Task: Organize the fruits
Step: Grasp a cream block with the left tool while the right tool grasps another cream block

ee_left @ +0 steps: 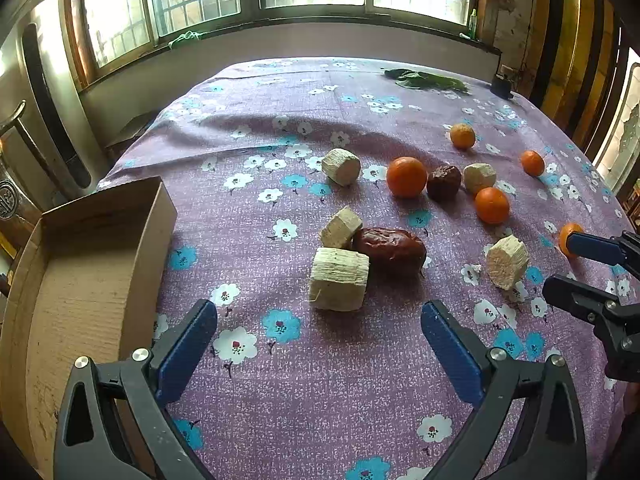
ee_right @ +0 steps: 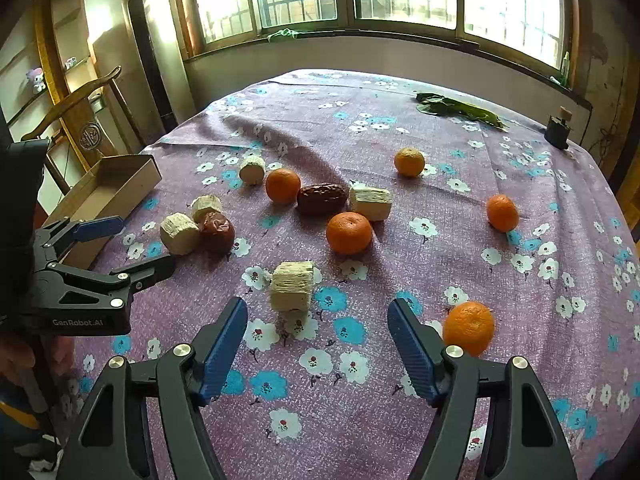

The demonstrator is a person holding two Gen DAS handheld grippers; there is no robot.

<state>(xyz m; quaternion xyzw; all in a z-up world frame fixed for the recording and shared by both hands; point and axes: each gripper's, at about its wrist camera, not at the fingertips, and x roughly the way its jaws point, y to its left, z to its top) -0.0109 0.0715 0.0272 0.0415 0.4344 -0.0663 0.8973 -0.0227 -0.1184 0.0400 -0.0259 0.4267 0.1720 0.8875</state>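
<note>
Both grippers released, lining up on cut chunks to collect

Your left gripper [ee_left: 319, 330] has its fingers spread wide with nothing between them, aimed at the nearest pale chunk [ee_left: 339, 279] beside a wrinkled date [ee_left: 390, 249]; your right gripper [ee_right: 318, 330] is also released, facing another fibrous chunk [ee_right: 292, 286], with a dimpled orange [ee_right: 469, 327] just beside its right finger. Next, I judge, you close on those chunks and carry them to the empty cardboard box [ee_left: 104, 208] at the desk's [ee_left: 304, 400] left edge; the rough cut faces should hold well.

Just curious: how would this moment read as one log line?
left gripper: open, above pale cut cane piece | right gripper: open, nothing held | brown cardboard box: no fruit visible
</note>
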